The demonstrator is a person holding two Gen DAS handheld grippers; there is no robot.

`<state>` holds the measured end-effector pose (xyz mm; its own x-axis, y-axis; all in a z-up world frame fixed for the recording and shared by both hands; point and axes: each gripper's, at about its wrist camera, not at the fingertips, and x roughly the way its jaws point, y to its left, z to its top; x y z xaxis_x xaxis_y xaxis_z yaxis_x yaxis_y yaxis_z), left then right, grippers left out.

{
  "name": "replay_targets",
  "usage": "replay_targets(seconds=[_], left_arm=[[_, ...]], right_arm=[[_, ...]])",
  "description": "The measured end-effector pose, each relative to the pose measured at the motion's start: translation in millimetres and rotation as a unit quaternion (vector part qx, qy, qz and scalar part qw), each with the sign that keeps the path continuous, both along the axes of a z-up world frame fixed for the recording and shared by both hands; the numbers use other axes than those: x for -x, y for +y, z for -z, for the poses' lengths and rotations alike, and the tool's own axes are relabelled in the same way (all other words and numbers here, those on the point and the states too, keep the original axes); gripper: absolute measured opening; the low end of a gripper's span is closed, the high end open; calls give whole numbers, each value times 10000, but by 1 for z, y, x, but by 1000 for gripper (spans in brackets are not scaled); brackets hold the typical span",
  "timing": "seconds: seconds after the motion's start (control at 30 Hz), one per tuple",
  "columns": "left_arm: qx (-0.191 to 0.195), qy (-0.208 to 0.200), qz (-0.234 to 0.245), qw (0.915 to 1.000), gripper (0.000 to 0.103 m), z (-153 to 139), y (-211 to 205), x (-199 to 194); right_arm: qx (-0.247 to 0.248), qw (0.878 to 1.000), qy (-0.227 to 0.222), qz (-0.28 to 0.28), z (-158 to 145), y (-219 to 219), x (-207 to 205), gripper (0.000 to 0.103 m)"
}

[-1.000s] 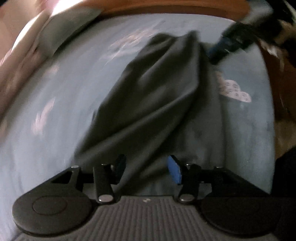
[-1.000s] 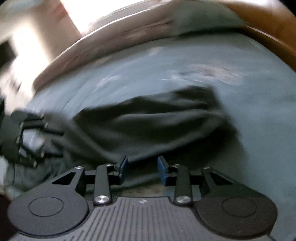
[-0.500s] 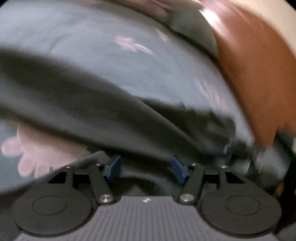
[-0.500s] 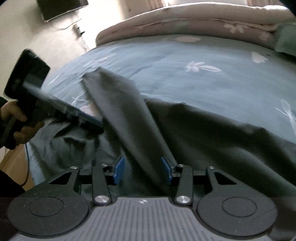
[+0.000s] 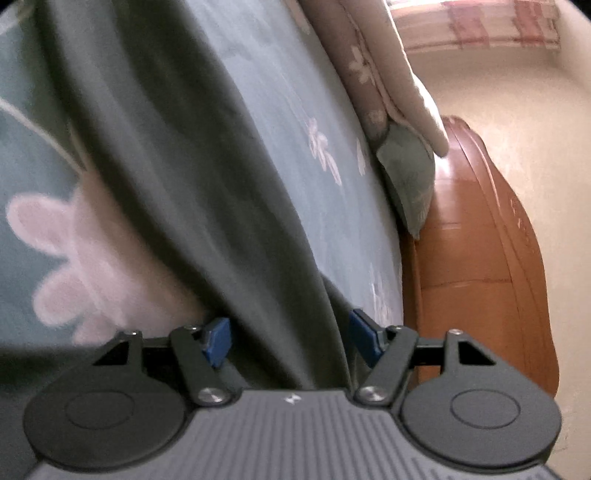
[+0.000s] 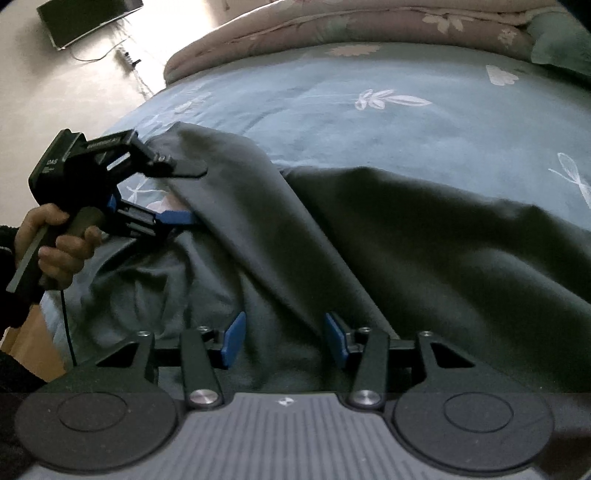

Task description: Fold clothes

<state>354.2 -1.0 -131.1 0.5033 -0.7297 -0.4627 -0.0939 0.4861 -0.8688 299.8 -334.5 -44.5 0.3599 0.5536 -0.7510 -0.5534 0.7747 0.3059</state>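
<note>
- Left wrist view: the left gripper [image 5: 290, 341] has its jaws apart, with a band of the dark garment [image 5: 177, 192] running between them, not pinched. A second ago the garment hung as one bunch; now it stretches across the bed [image 5: 295, 122].
- Right wrist view: the right gripper [image 6: 280, 341] is also released, and the garment lies spread on the bed. One strip is now raised at the left gripper, so a fold seems under way.

Bed [image 6: 332, 110] in blue floral sheet; dark garment [image 6: 424, 236] spread across it; folded quilt [image 6: 369, 26] and green pillow [image 6: 561, 44] along the far edge.
</note>
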Motion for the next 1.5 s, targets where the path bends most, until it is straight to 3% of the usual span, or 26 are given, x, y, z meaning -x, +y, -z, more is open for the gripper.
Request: replay_targets(seconds=[0.23,0.33,0.43,0.6,0.7,0.8,0.87,0.93,1.03,1.13,1.4,1.5], left_arm=[[-251,-371,44,9990,68,0,19,-11],[-181,-632,160,9977,70,-1,17,-15],[-100,-1032,584,9929,88,-7,3,-14],[77,-1243,1263,9841,89,-6,-29,-28],[308,-1220,1116,9858,87,-2,-29,-37],[799,-872,674,9907,69,13,-12,-42],[969,-562,586,9920,35,26,-2,-46],[1117,-306,646,9912,16,38,6,-50],[889,-255,872,9919,18,36,-2,-56],[484,-293,980,9936,9,31,-11,-58],[-379,-199,1005,9940,7,12,-31,-60],[-620,-183,957,9933,1,-3,-35,-56]], right_arm=[[249,9986,-57,454,-13,7,18,55],[254,9972,9,707,-16,14,26,55],[314,9956,7,887,-23,26,38,55],[419,9921,-3,1178,-34,45,59,55],[482,9896,-8,1352,-41,57,71,55],[545,9868,-14,1526,-48,69,84,61],[572,9832,-2,1735,-50,66,92,61],[574,9792,67,1945,-50,60,97,61],[667,9724,166,2229,-47,53,103,61],[704,9670,235,2437,-45,50,108,61],[887,9608,274,2612,-44,42,113,61],[838,9615,223,2606,-44,34,111,61]])
